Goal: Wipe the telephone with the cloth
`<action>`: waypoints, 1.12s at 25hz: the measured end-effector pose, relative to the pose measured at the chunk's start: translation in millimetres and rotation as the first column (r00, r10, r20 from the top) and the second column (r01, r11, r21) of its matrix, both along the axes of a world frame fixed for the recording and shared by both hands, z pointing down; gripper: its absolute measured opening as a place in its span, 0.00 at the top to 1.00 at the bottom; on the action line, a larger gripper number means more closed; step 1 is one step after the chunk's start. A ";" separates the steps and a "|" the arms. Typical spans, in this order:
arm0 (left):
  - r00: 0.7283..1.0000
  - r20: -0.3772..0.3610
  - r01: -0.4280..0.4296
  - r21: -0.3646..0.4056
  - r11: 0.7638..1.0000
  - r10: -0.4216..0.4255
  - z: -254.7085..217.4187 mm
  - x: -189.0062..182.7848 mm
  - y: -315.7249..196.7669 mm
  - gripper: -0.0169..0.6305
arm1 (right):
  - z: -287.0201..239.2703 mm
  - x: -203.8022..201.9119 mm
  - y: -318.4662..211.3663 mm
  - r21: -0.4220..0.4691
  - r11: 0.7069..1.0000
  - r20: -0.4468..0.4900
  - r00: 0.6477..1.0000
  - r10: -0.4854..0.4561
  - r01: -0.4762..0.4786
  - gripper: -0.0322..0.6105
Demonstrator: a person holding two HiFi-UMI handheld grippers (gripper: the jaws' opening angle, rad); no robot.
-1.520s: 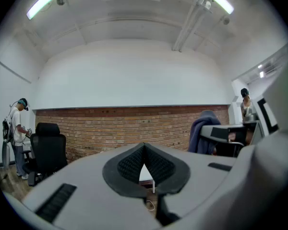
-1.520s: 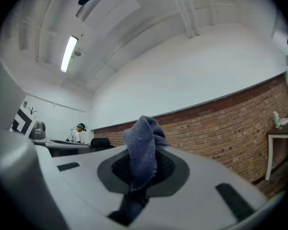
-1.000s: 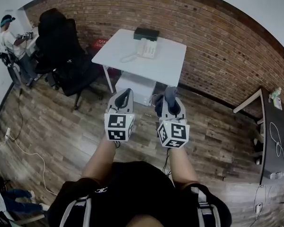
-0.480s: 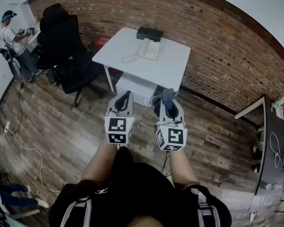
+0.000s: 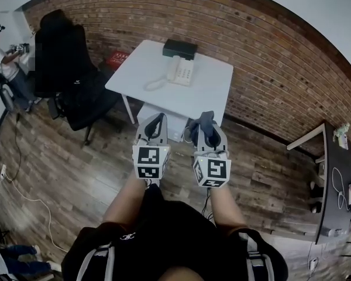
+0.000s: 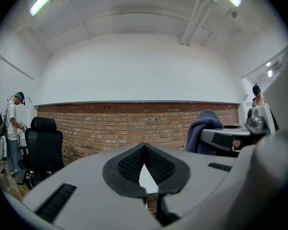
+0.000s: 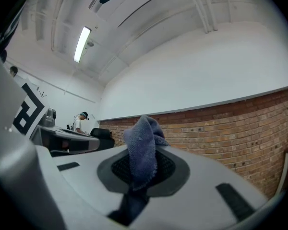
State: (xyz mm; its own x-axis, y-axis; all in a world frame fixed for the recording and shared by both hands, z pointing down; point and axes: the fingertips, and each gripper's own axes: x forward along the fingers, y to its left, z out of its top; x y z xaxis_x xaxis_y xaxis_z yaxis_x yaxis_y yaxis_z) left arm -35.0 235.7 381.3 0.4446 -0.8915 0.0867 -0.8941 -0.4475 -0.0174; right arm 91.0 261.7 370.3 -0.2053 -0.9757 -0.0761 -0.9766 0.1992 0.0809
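Note:
A white telephone with a coiled cord lies on the far part of a white table by the brick wall. Both grippers are held up side by side in front of the person, short of the table. My right gripper is shut on a grey-blue cloth, which sticks up from between its jaws; the same cloth shows at the right in the left gripper view. My left gripper is shut, its black pads meeting at the tip with nothing between them.
A black box sits behind the telephone at the table's far edge. A black office chair stands left of the table. A white cabinet is under the table. A person stands at far left. A dark desk lies at right.
The view has drawn slightly nearer the table, which now sits lower and larger. Both grippers keep their pose and hold; the cloth stays in the right one.

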 end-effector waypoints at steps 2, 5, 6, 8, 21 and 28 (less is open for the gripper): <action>1.000 0.004 -0.013 -0.001 1.000 0.013 -0.1 -3.2 -24.2 0.98 | -5.9 -8.2 -22.2 0.022 1.000 -0.044 0.999 0.018 -0.017 0.92; 0.999 0.012 -0.034 0.014 0.999 0.034 -6.9 -10.6 -56.9 0.98 | -12.6 -20.6 -55.4 0.033 0.999 -0.058 0.998 0.028 -0.026 0.92; 0.999 0.011 -0.041 0.014 0.999 0.041 -9.9 -13.5 -67.1 0.98 | -14.6 -24.1 -66.9 0.032 0.999 -0.051 0.998 0.032 -0.030 0.92; 0.999 0.010 -0.054 0.014 0.998 0.053 -13.5 -21.3 -87.4 0.98 | -17.9 -32.2 -89.2 0.031 0.999 -0.041 0.998 0.039 -0.038 0.92; 0.996 -0.045 -0.079 -0.042 0.996 0.077 1.0 -71.1 -192.0 0.98 | -18.6 -77.9 -192.8 -0.005 0.999 -0.041 0.998 0.053 -0.053 0.92; 0.998 -0.023 -0.068 -0.067 0.995 0.067 20.3 -63.0 -225.8 0.98 | -1.5 -67.5 -224.6 -0.024 0.998 -0.056 0.997 0.048 -0.050 0.92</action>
State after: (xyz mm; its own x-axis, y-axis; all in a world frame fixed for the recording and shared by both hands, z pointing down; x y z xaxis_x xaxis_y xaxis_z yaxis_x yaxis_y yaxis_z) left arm -98.0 10.0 401.6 0.5056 -0.8519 0.1361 -0.8618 -0.5062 0.0329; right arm 23.6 37.1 368.8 -0.1603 -0.9862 -0.0409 -0.9794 0.1538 0.1307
